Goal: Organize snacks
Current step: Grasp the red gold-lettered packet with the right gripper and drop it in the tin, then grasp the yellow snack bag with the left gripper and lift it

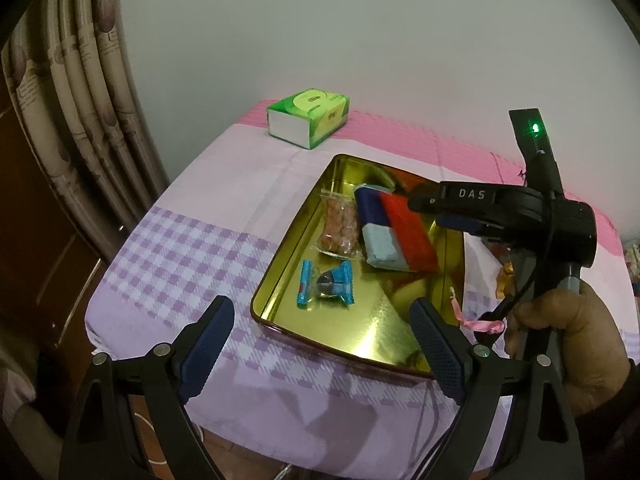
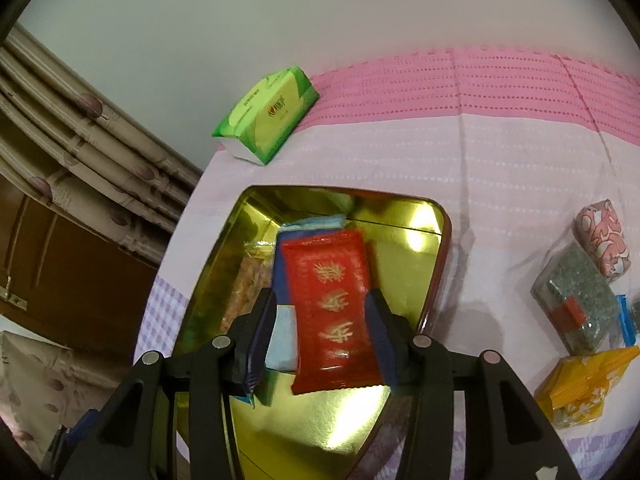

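Left wrist view: the left gripper [image 1: 320,344] hangs over the near edge of the table [image 1: 208,208], which is covered by a pink and purple checked cloth. Its jaws stand spread wide with nothing between them. Just ahead lies an open gold tin [image 1: 280,280]. Inside it: a blue-wrapped candy [image 1: 326,284] near the front left, a clear bag of reddish snacks [image 1: 340,228] behind it, and a blue and white packet [image 1: 378,240] to the right with a red packet [image 1: 412,236] lying on top. The right gripper [image 1: 440,216] reaches in from the right above the red packet, held by a hand [image 1: 568,340] at the lower right. A green tissue pack [image 1: 308,122] sits at the far edge, well apart from the tin. A curtain [image 1: 80,80] hangs at left.

Right wrist view: the right gripper [image 2: 320,320] points down into the tin [image 2: 436,248]. The red packet [image 2: 332,312] sits between its jaws; the right jaw is against the packet's edge, the left one appears to stand slightly off it, so I cannot tell whether they pinch it. The blue and white packet [image 2: 282,344] shows under it, the clear bag [image 2: 240,284] to the left. On the cloth to the right, apart from the tin: a pink patterned packet [image 2: 602,240], a clear pack of dark green contents [image 2: 576,296], and a yellow packet [image 2: 584,388]. The tissue pack [image 2: 268,120] lies at the far left.
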Demonstrator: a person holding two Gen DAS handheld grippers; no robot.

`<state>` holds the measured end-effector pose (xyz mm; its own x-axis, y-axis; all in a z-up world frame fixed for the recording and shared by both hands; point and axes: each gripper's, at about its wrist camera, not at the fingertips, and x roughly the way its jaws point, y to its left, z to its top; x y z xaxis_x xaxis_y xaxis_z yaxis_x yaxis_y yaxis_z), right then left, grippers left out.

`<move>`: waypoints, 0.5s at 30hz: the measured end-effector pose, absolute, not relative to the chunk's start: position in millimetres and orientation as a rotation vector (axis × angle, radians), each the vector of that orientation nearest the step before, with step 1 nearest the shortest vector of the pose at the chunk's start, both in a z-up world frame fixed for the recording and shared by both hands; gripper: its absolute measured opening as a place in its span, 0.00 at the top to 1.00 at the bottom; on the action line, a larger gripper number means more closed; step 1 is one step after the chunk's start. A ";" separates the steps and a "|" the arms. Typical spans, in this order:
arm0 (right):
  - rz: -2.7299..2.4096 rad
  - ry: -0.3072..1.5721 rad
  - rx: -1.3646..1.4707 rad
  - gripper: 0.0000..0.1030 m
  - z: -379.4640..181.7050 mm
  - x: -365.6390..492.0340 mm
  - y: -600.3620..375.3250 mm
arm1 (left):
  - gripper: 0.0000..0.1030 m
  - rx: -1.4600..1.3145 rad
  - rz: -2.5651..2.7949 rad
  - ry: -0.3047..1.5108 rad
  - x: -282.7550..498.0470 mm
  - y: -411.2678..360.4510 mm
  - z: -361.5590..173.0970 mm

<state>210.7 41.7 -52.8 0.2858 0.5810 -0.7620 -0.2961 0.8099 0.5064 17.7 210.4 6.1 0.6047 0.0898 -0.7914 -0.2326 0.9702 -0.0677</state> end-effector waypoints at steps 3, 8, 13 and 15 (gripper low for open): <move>0.603 1.119 0.316 0.56 -47.7 208.5 32.6 | 0.09 -0.165 0.189 0.903 17.3 209.9 6.2; 0.659 1.028 0.377 0.54 -27.7 184.9 -1.1 | 0.09 -0.155 0.180 0.900 15.2 208.2 7.8; 0.587 0.926 0.275 0.44 -15.3 131.4 -72.6 | 0.08 -0.112 0.154 0.914 14.3 197.7 7.5; 0.526 0.908 0.221 0.42 -16.2 112.2 -105.8 | 0.08 -0.077 0.138 0.912 12.9 189.6 8.6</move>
